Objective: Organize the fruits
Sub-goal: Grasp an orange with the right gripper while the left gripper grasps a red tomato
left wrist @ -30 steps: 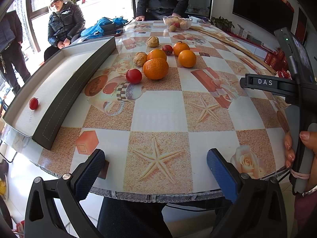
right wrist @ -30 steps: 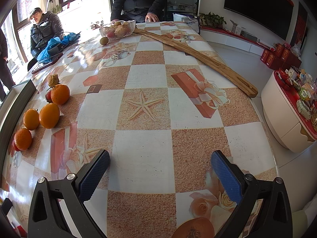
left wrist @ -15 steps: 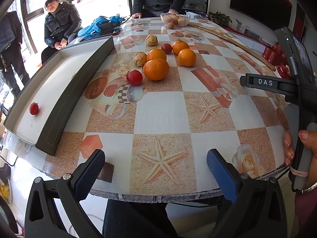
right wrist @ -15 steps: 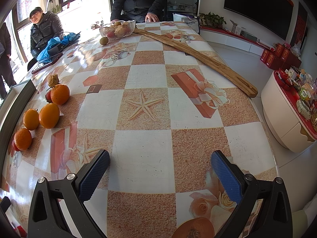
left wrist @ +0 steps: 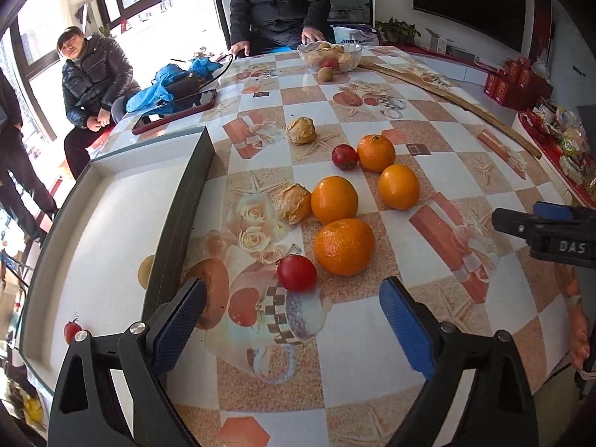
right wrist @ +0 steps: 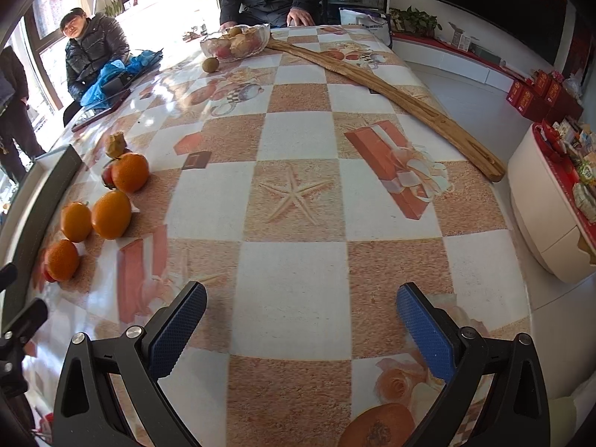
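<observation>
Several oranges lie in a cluster on the patterned table; the nearest orange [left wrist: 343,246] is beside a red tomato [left wrist: 296,272]. A second tomato [left wrist: 344,156] and two brown wrinkled fruits [left wrist: 294,203] sit among them. My left gripper [left wrist: 292,298] hovers just short of the near tomato. Its jaws are closing, the tomato is ahead of the pads, and nothing is touched. A white tray [left wrist: 111,223] with a dark wall lies to the left and holds a small red fruit [left wrist: 70,330]. My right gripper [right wrist: 301,294] stands open over bare table, with the oranges [right wrist: 111,214] far to its left.
A glass bowl [left wrist: 330,56] of fruit and a loose brown fruit [left wrist: 326,73] stand at the far end. A long wooden board [right wrist: 391,89] lies along the right side. A phone [left wrist: 175,110] and a blue bag [left wrist: 167,82] lie at the far left. People sit around the table.
My left gripper has moved forward over the table to the fruit cluster, and its jaws have narrowed a little. The right gripper's view is nearly unchanged.
</observation>
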`<state>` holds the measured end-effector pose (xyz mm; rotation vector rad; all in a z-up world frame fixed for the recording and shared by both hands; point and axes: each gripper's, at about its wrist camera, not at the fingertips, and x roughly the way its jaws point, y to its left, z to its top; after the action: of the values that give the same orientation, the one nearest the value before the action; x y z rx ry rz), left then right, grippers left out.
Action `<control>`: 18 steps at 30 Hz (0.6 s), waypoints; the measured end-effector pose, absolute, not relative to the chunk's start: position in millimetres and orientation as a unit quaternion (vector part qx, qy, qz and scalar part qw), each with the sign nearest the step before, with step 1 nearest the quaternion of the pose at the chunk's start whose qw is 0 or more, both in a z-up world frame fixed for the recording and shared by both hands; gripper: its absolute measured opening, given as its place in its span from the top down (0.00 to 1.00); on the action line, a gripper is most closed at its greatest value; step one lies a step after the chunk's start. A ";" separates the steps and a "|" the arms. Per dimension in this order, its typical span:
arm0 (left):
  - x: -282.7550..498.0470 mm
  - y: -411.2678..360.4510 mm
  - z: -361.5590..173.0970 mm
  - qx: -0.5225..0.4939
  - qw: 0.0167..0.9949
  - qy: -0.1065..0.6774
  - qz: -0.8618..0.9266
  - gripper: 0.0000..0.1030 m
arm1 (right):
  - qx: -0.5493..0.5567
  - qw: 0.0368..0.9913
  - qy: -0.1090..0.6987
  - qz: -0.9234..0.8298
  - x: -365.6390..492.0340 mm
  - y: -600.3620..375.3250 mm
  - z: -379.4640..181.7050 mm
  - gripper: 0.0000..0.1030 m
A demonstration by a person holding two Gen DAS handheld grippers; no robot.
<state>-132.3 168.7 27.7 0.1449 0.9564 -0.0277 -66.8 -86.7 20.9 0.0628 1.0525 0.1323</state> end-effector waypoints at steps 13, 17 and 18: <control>-104.6 176.5 10.1 0.059 0.882 0.462 -0.069 0.32 | -0.074 0.848 0.498 0.165 -25.1 36.1 19.3 0.31; -98.9 171.9 12.9 0.042 0.883 0.461 -0.081 0.85 | -0.064 0.846 0.497 0.180 -26.4 32.3 23.8 0.65; -98.7 174.1 13.3 0.030 0.883 0.462 -0.080 0.85 | -0.052 0.846 0.499 0.181 -27.3 27.3 24.6 0.65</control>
<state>-98.7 174.1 13.3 0.0634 0.9627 -0.1664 -27.3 27.3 24.6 -0.1103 1.0518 0.3816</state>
